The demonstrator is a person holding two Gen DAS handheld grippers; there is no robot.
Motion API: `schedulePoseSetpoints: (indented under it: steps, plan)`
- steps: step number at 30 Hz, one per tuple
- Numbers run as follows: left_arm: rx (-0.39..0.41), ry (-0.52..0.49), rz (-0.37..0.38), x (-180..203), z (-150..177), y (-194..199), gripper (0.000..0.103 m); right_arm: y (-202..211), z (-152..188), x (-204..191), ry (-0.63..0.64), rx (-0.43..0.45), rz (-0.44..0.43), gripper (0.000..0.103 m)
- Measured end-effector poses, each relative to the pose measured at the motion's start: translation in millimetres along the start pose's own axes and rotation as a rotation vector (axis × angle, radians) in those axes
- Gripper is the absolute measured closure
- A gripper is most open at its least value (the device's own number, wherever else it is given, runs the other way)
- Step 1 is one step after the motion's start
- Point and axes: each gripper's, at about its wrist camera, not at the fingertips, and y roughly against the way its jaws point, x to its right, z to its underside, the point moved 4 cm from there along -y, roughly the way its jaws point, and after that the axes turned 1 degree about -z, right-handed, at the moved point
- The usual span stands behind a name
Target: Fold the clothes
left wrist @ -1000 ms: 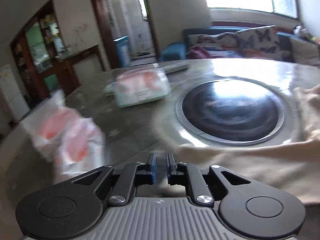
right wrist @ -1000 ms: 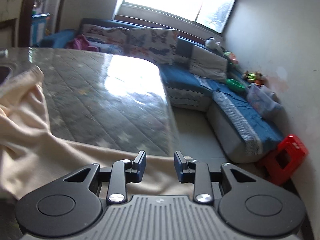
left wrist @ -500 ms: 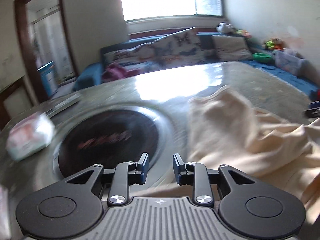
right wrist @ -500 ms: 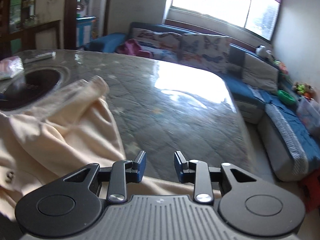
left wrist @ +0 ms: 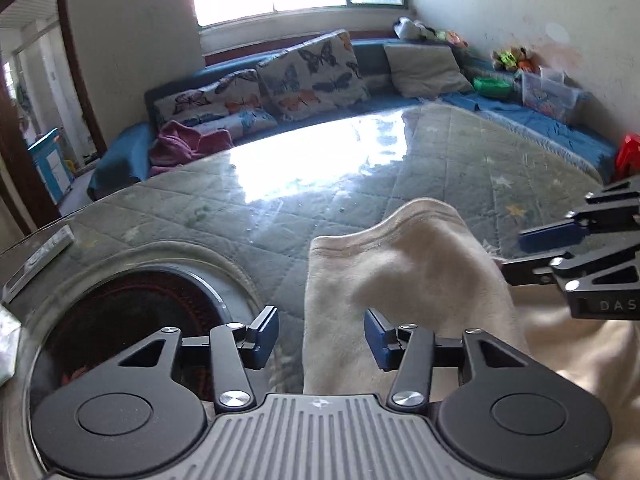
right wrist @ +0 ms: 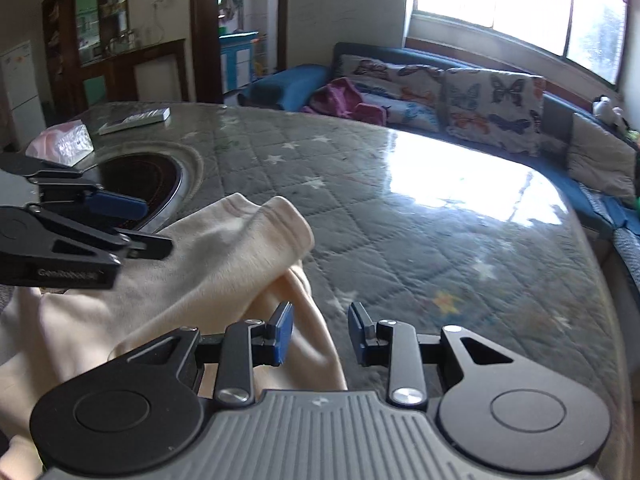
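In the left wrist view we read "DAS" in pale letters on the black body of the right gripper (left wrist: 520,252), which enters from the right edge; the rest of the word is cut off by the frame. Our left gripper (left wrist: 321,335) has its blue-padded fingers (left wrist: 264,332) spread wide apart, clamped on nothing, and the cream garment (left wrist: 404,280) rises between them as a rounded sleeve or leg end with a stitched hem, draped over the quilted, star-printed table (left wrist: 280,216). The right-hand pad sits just beside the cloth; we cannot tell whether it actually touches. The dark round inset (left wrist: 132,320) in the tabletop lies to the left of the garment, and a flat box (left wrist: 36,260) rests near the far left edge. In the right wrist view the left gripper (right wrist: 156,226) carries a faint label that seems to read "GenRobot", though the last characters are blurred. It hovers over the garment (right wrist: 224,256), which is heaped at the near left part of the table (right wrist: 440,216). Our right gripper (right wrist: 319,338) also has its fingers (right wrist: 284,332) apart and holds nothing; the left pad overlaps the fabric's edge, the right one stands over bare quilting. A pink plastic packet (right wrist: 60,142) and the flat box (right wrist: 136,119) lie beyond the inset (right wrist: 140,178).
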Motion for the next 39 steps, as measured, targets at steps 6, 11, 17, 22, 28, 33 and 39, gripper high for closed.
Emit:
schedulePoseSetpoints:
  steps: [6, 11, 17, 22, 28, 33, 39]
  plan:
    - [0.004, -0.01, 0.013, -1, 3, -10, 0.056, -17, -1, -2, -0.01, -0.006, -0.031, 0.085]
    - [0.038, -0.074, 0.015, 6, 6, -9, 0.098, -10, -5, 1, 0.013, 0.019, 0.027, 0.099]
    - [0.068, -0.04, -0.08, -13, 2, -6, 0.1, 5, -7, 30, -0.022, 0.045, 0.183, 0.099]
    - [0.02, 0.011, -0.108, -35, 2, -13, 0.093, 4, 3, 64, -0.119, 0.0, 0.218, 0.094]
    - [0.03, 0.003, -0.118, -36, -4, -11, 0.048, 4, -6, 69, -0.129, 0.008, 0.171, 0.072]
    - [0.036, -0.082, -0.13, -26, -10, -24, 0.058, -16, -13, 64, -0.092, -0.019, 0.183, 0.073]
    - [0.024, -0.167, -0.147, -25, -14, -43, 0.094, -35, -20, 70, -0.093, -0.035, 0.183, 0.095]
